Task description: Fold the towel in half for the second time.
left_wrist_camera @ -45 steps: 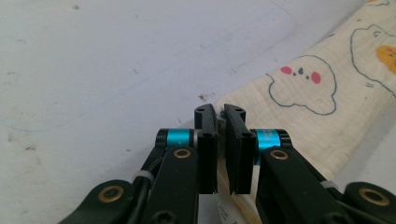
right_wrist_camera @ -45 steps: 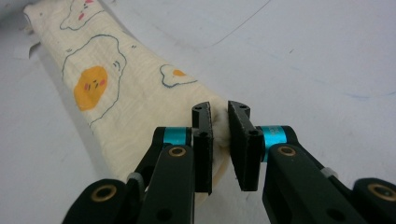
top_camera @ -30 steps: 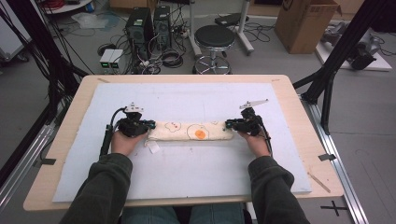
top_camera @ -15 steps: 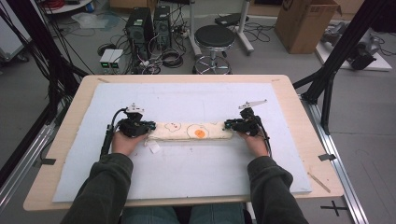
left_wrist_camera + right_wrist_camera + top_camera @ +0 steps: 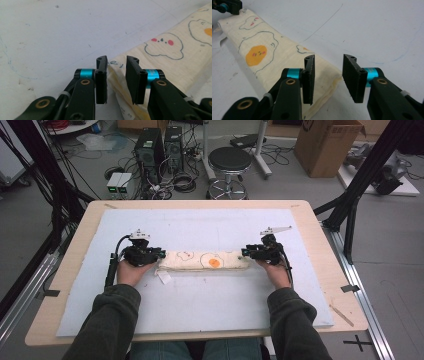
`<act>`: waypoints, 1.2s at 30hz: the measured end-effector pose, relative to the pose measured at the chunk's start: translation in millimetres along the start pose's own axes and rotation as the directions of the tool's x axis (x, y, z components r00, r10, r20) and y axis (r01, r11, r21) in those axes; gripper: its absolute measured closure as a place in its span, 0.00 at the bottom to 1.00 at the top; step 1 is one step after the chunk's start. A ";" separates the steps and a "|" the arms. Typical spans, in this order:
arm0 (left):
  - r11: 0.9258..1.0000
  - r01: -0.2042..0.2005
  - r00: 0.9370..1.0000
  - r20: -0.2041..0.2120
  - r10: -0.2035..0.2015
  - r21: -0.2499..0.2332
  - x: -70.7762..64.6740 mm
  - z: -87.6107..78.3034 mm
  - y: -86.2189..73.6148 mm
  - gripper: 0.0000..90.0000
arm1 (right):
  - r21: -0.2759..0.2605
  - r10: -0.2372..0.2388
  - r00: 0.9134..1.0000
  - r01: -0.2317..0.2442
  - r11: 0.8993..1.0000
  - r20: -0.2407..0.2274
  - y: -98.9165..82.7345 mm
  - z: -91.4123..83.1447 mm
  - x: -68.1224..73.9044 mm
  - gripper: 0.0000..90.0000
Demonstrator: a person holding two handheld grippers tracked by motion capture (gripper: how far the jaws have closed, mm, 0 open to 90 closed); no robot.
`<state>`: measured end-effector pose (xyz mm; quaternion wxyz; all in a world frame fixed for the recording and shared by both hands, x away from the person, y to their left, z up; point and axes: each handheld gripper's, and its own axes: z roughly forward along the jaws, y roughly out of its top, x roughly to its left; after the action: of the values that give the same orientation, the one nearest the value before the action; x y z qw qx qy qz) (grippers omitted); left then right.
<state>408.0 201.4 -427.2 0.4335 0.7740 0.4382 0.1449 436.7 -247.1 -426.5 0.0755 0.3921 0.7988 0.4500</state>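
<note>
A folded cream cloth printed with fried eggs lies as a long strip across the pale blue mat. My left gripper is at its left end. In the left gripper view the jaws have just been opening, and the cloth's end lies between them with gaps beside the pads. My right gripper is at the right end. Its jaws have also just been opening and stand apart, with the cloth's corner low between them and untouched.
A white tag sticks out under the cloth's left end. The mat covers most of the wooden table. On the floor beyond the table are a stool, computer towers and a cardboard box.
Both grippers' jaws have parted and let go of the cloth's ends. The cloth lies flat in the same place, and the hands have barely shifted.
</note>
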 end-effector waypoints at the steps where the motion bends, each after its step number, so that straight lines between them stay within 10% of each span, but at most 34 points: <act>1: 1.000 0.004 1.000 0.001 -0.004 -0.007 0.1 -1.0 0.4 0.76 | -0.010 -0.001 1.000 0.001 1.000 -0.007 0.2 -1.9 -0.8 0.67; 36: 0.995 -0.052 0.996 0.069 0.058 -0.089 -14.2 -46.0 3.1 0.44 | -0.068 0.002 1.000 -0.001 0.998 0.004 22.1 -32.9 24.1 0.29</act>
<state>373.7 214.3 -395.7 0.4780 0.7708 0.3942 0.1481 417.0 -245.8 -384.5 0.0903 0.3908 0.7825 0.4763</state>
